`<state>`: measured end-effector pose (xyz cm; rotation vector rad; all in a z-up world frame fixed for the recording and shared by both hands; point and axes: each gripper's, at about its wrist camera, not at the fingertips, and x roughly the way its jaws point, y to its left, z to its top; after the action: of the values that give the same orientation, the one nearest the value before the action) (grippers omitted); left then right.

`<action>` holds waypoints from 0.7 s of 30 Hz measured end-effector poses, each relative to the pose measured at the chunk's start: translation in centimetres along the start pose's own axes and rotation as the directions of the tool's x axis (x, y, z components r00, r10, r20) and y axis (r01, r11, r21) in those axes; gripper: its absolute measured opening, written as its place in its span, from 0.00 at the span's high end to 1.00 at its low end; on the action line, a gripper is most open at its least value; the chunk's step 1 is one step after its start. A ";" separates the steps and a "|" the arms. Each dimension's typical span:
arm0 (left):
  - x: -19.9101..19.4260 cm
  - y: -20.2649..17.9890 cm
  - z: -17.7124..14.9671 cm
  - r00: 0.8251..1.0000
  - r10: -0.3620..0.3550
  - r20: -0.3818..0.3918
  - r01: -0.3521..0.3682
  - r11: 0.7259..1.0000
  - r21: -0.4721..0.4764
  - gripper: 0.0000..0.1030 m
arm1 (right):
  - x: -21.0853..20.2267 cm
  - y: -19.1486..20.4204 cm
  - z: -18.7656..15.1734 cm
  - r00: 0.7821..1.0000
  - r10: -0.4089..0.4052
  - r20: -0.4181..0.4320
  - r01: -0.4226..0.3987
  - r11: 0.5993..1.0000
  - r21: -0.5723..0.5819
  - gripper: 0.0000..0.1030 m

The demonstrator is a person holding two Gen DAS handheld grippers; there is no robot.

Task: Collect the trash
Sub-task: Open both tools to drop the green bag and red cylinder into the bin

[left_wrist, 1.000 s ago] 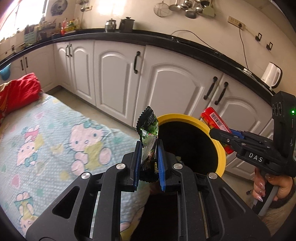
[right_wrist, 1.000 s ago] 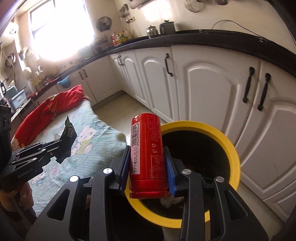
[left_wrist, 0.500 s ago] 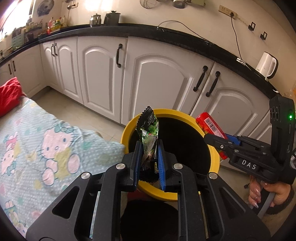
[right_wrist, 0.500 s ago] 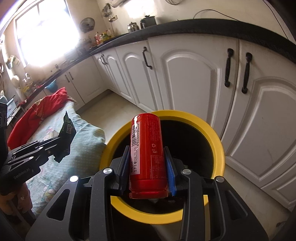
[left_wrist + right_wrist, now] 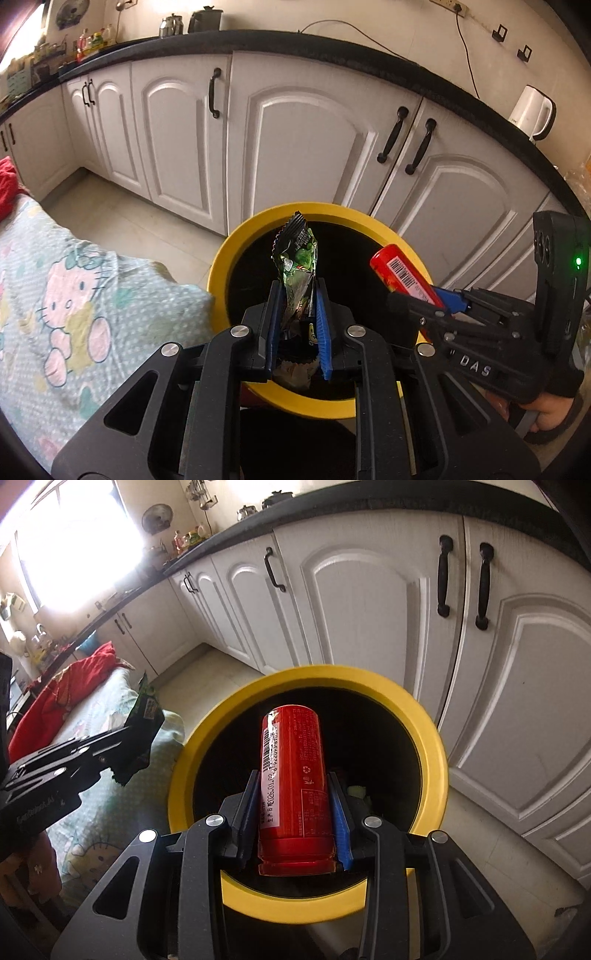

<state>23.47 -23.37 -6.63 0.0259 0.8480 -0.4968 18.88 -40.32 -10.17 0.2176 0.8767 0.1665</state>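
Note:
My left gripper (image 5: 297, 295) is shut on a crumpled green snack wrapper (image 5: 297, 266) and holds it upright over the near left part of a yellow-rimmed bin (image 5: 236, 243) with a black inside. My right gripper (image 5: 293, 779) is shut on a red drink can (image 5: 293, 775) and holds it over the mouth of the bin (image 5: 432, 746). The can (image 5: 402, 273) and right gripper (image 5: 413, 295) also show at the right of the left wrist view. The wrapper (image 5: 142, 723) and left gripper (image 5: 122, 738) show at the left of the right wrist view. Some trash (image 5: 356, 792) lies inside the bin.
White kitchen cabinets (image 5: 303, 140) with black handles stand just behind the bin under a black countertop (image 5: 332, 44). A bed with a cartoon-print sheet (image 5: 74, 295) lies left of the bin, with a red cloth (image 5: 66, 686) on it. A white kettle (image 5: 532, 110) stands on the counter.
Both grippers have moved forward over the bin with their loads. The bin now fills the middle of both views and the bed has slid off to the left.

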 end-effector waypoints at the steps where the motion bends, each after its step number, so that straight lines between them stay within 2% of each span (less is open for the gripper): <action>1: 0.3 0.0 0.0 1.000 -0.003 -0.006 0.003 1.000 -0.002 0.88 | 0.2 0.1 -0.1 1.000 -0.002 -0.005 0.002 1.000 -0.003 0.68; 13: 3.1 0.3 0.4 0.998 -0.012 -0.064 0.011 1.000 -0.014 0.87 | 1.8 0.6 -0.8 0.999 -0.026 -0.040 0.025 0.999 -0.034 0.68; 21: 4.0 0.3 0.5 0.996 -0.014 -0.087 0.012 1.000 -0.024 0.80 | 2.3 0.5 -0.3 0.998 -0.047 -0.044 0.046 0.999 -0.021 0.67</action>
<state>26.19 -24.82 -9.19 0.0206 0.9399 -0.5011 20.03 -39.27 -11.91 0.1746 0.9227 0.1369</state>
